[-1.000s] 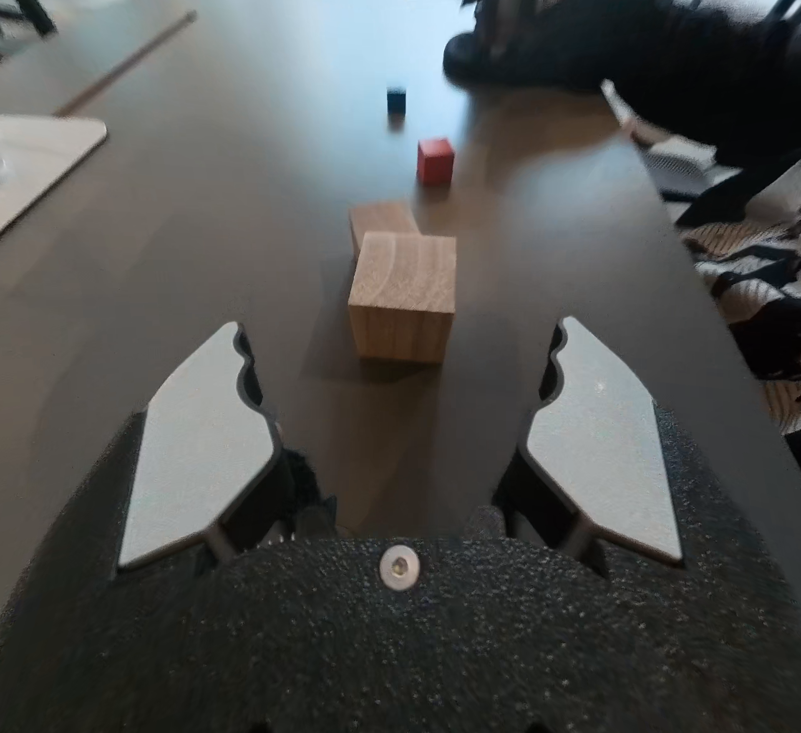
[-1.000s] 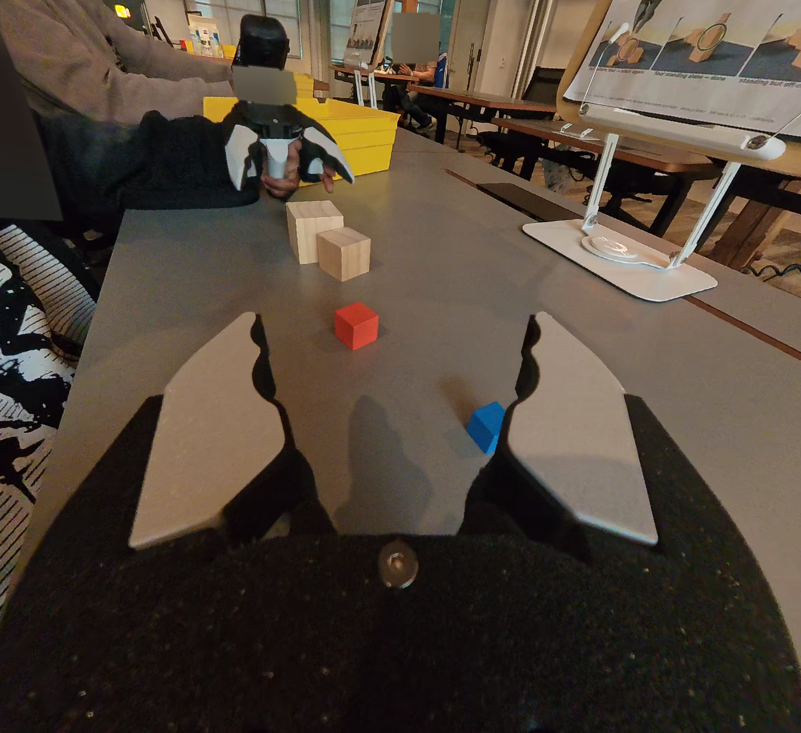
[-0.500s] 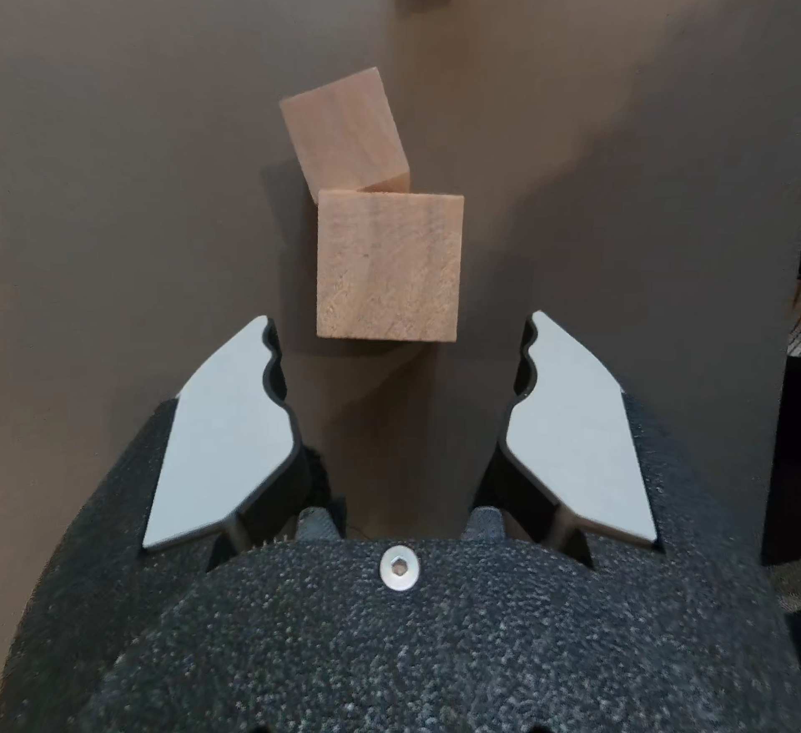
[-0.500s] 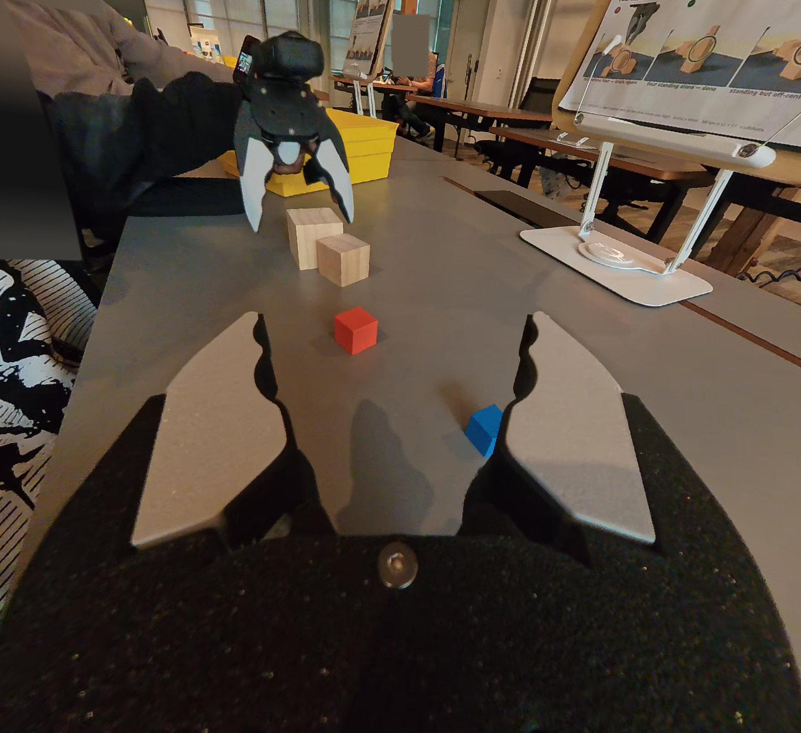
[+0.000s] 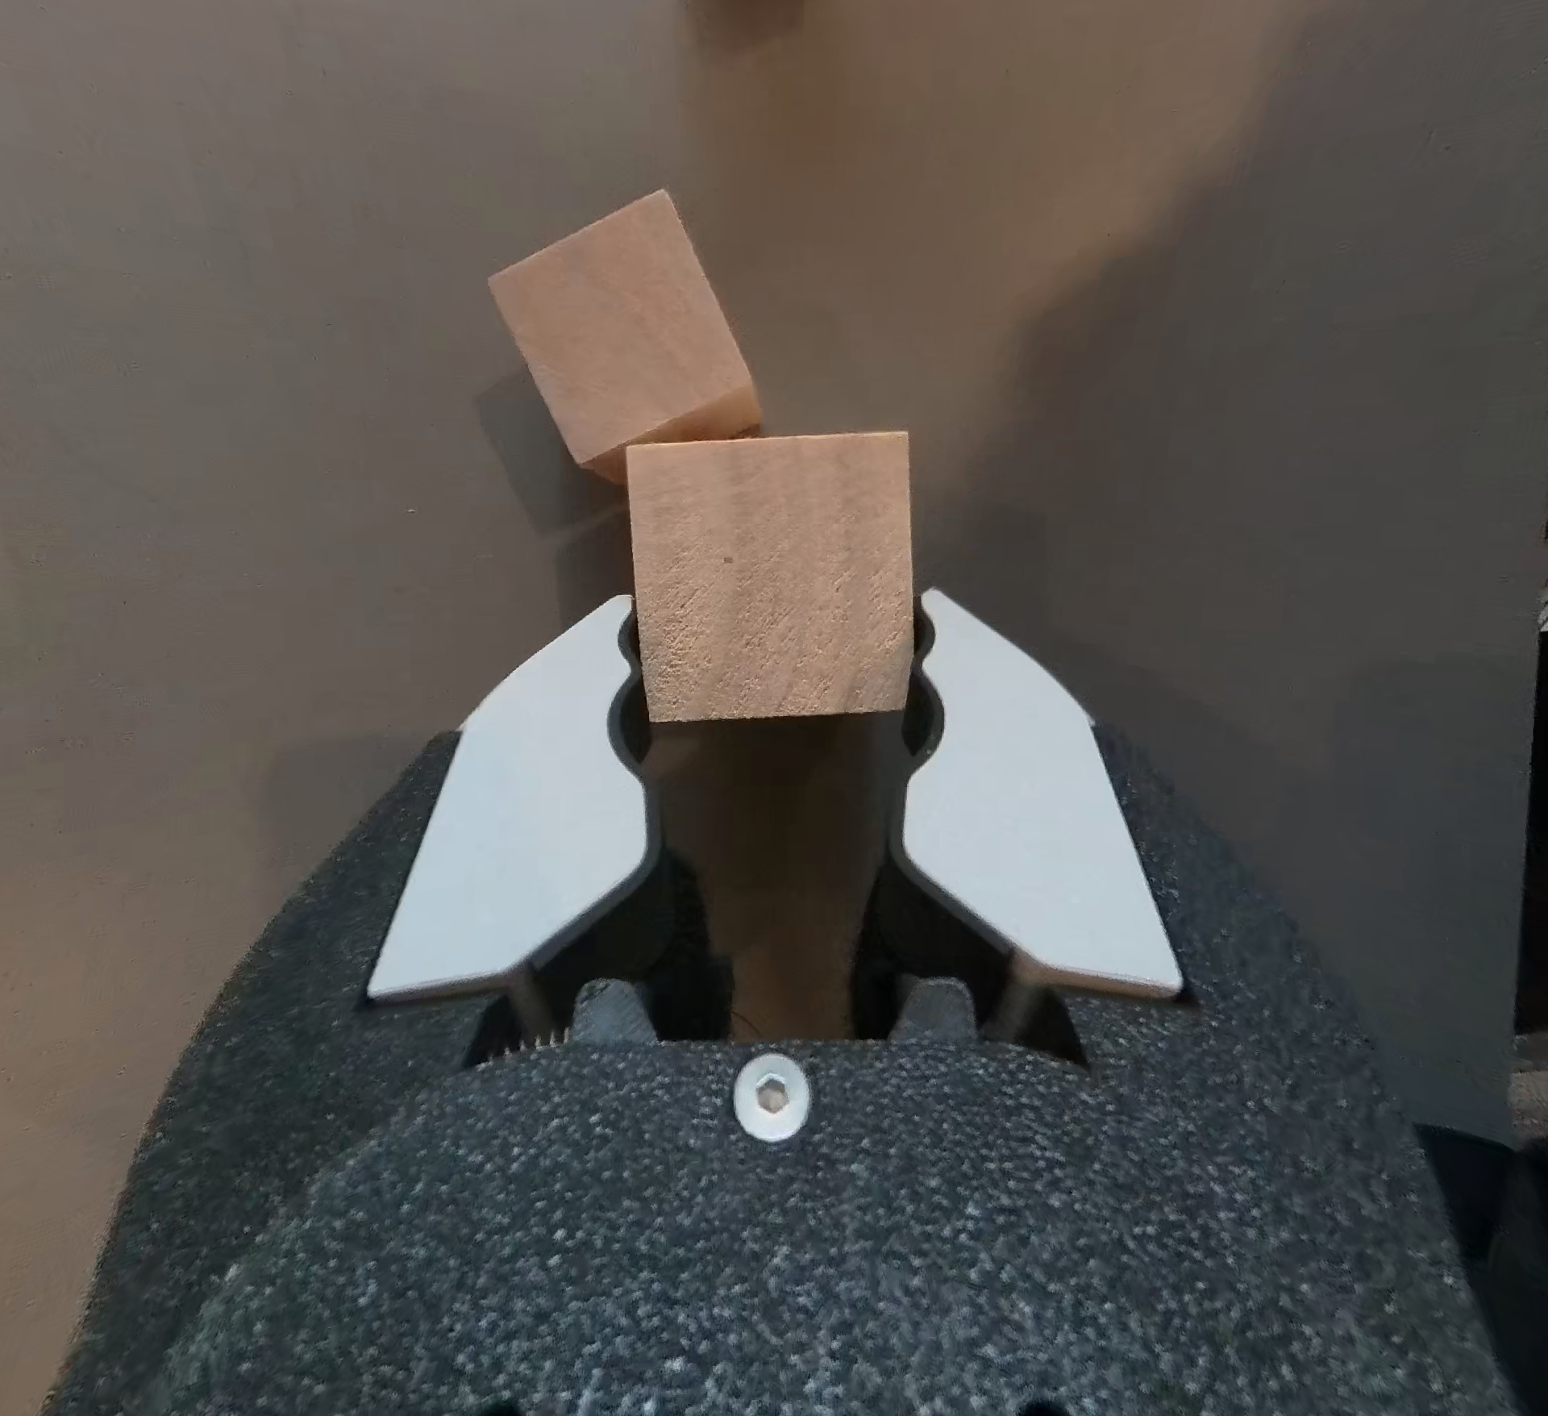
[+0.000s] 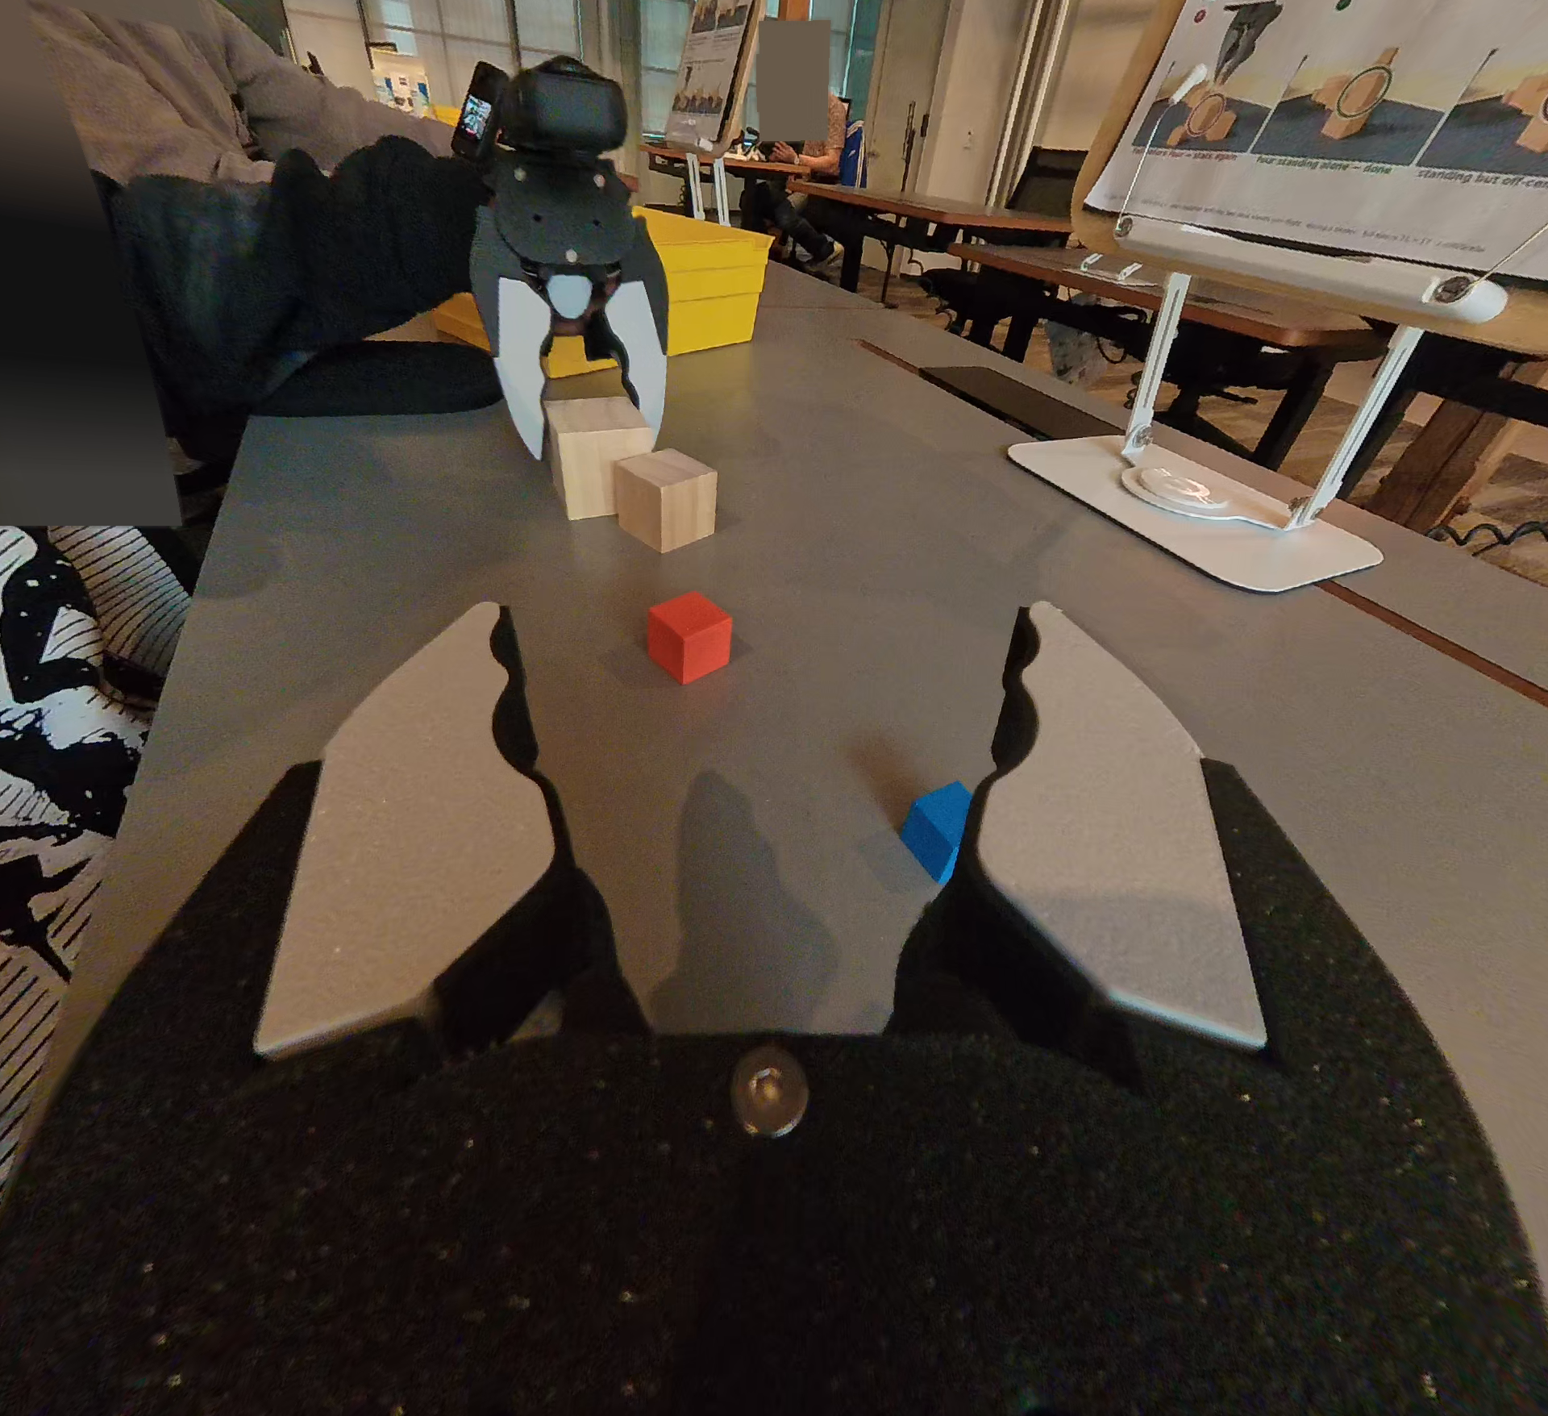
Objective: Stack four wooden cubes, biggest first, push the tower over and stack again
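The biggest wooden cube rests on the grey table. My left gripper points down over it, with its fingers closed against the cube's two sides. The right wrist view shows that gripper straddling the same cube. The middle wooden cube sits turned, touching the big cube's far corner, and also shows in the right wrist view. A red cube lies nearer my right gripper, which is open, empty and low over the table. A small blue cube is beside its right finger.
Yellow bins stand at the table's far end. A white stand with an instruction sheet is at the right. A person's black sleeve reaches in from the left. The table's left edge borders patterned fabric.
My left gripper has tilted down, dropped over the biggest cube and closed its fingers onto its sides. My right gripper and the other cubes have not moved.
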`<state>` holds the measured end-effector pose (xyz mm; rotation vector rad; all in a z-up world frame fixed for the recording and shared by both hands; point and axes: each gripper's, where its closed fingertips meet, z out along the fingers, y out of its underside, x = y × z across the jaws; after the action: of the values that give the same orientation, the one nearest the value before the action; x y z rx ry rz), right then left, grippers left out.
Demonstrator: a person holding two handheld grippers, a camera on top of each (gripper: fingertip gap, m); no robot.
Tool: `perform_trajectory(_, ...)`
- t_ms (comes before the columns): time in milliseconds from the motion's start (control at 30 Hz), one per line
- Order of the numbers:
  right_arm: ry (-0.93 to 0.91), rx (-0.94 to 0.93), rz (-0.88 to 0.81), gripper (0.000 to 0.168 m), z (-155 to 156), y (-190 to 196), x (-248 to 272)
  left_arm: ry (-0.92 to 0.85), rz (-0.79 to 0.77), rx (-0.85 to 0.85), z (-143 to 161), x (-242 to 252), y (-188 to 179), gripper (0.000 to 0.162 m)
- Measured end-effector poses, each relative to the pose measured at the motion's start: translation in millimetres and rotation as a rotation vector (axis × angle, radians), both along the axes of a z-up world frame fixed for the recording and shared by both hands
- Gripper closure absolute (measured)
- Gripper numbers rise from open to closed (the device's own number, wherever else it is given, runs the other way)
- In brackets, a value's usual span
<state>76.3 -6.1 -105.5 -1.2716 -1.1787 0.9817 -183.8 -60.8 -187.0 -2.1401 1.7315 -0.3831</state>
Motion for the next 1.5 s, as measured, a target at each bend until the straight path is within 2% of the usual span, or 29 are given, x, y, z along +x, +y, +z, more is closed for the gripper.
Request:
perform_trajectory(267, -0.001, 0.002, 0.000, 0.060, 0, 0, 0, 0.045, -0.063, 0.062, 16, 10, -10, 0.103)
perform_trajectory(433, -0.002, 0.001, 0.000, 0.060, 0, 0, 0, 0.034, -0.132, 0.085, 36, 29, -15, 0.104)
perform_trajectory(667, 0.004, 0.002, -0.005, 0.060, 1, 0, 0, -0.048, -0.291, 0.120, 86, 92, -8, 0.104)
perform_trajectory(767, 0.002, -0.001, -0.005, 0.059, 0, 1, 0, -0.078, -0.366, 0.118, 94, 131, 2, 0.104)
perform_trajectory(867, -0.003, 0.011, -0.001, 0.059, 0, -1, 0, -0.064, -0.414, 0.109, 86, 165, 17, 0.104)
perform_trajectory(1100, -0.025, 0.039, 0.036, 0.058, -2, -9, -2, -0.025, -0.442, 0.063, 44, 218, 42, 0.104)
perform_trajectory(1233, -0.031, 0.029, 0.053, 0.057, -3, -11, -3, -0.003, -0.425, 0.061, 26, 231, 48, 0.104)
perform_trajectory(1500, -0.055, 0.027, 0.053, 0.057, -6, -10, -4, -0.027, -0.369, 0.069, 8, 233, 57, 0.104)
